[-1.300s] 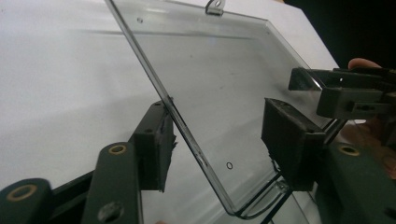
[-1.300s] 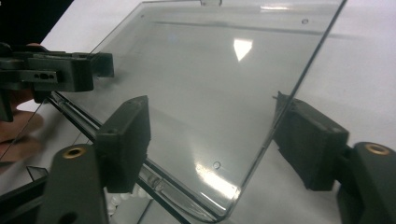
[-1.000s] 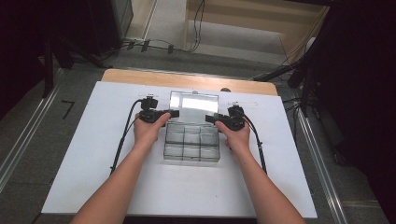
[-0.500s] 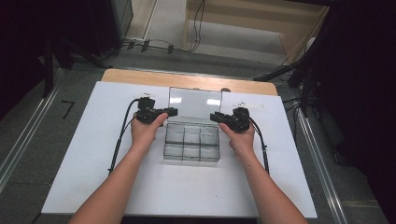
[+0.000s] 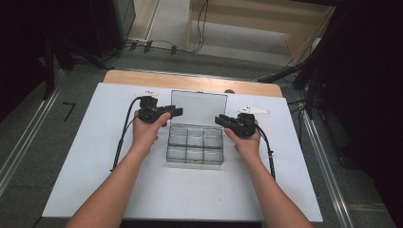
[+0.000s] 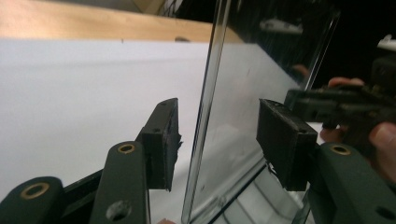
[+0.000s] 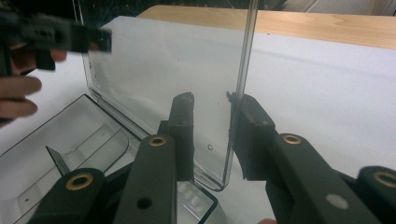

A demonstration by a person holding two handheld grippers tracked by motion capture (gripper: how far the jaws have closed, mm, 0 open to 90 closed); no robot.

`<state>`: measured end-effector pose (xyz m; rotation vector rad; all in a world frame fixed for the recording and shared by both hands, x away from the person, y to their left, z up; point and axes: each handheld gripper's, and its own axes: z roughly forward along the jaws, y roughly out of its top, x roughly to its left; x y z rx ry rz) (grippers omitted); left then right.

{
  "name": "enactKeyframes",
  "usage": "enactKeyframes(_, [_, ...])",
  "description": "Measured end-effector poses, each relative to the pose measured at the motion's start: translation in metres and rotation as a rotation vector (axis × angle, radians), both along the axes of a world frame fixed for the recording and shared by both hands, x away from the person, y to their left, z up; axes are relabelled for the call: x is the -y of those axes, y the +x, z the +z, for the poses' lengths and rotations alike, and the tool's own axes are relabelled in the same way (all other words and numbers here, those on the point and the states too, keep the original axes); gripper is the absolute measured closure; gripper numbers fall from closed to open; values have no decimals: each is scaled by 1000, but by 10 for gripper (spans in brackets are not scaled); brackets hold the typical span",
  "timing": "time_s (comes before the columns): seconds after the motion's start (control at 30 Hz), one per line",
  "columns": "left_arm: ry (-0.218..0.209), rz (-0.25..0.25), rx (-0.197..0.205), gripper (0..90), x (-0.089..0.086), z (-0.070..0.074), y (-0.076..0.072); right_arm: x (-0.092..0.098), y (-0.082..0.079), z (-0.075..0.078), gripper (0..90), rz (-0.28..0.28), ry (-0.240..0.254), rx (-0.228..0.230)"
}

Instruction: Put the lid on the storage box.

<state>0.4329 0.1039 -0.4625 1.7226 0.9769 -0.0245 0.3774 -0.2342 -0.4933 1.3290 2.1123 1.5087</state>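
Note:
A clear plastic compartment box (image 5: 195,147) lies at the middle of the white table, its lid (image 5: 198,107) standing upright at the far side. My left gripper (image 5: 175,112) is at the lid's left edge. In the left gripper view the lid (image 6: 243,79) passes between the open jaws of this gripper (image 6: 219,135), with a gap on each side. My right gripper (image 5: 219,119) is at the lid's right edge. In the right gripper view its jaws (image 7: 212,116) straddle the lid (image 7: 163,65), open, with the right pad (image 7: 247,121) close against the edge. The compartments look empty.
The white sheet (image 5: 95,156) covers the table, with a wooden strip (image 5: 142,78) along the far edge. A small white object (image 5: 254,110) lies behind the right hand. Black cables (image 5: 124,137) trail back from each gripper. Dark floor and railings surround the table.
The lid stands slightly more upright than a second ago. The right hand has drifted a little to the right and toward the person. The left hand has barely moved.

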Motion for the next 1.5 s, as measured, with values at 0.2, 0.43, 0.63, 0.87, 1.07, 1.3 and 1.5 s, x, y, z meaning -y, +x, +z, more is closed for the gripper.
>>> enactKeyframes(0.2, [1, 13, 54, 542, -1, 24, 6, -1, -1, 0, 690, -3, -9, 16])
enactKeyframes(0.43, [23, 15, 62, 689, -2, 29, 9, -1, -2, -1, 690, -4, -13, 24])
enactKeyframes(0.63, [33, 1, 73, 721, -3, 30, 7, 0, -2, 0, 689, 1, -14, 23])
enactKeyframes(0.87, [14, -21, 78, 718, -5, 30, 4, 2, 1, 10, 584, 7, 57, -62])
enactKeyframes(1.07, [2, -21, 83, 713, -6, 30, 1, 7, 5, 40, 491, -40, 40, 1])
enactKeyframes(1.3, [-14, -34, 90, 706, -8, 30, -4, 9, 7, 60, 549, -44, 26, 47])
enactKeyframes(1.5, [-26, -45, 94, 697, -9, 30, -8, 6, 5, 60, 618, -23, 17, 58])
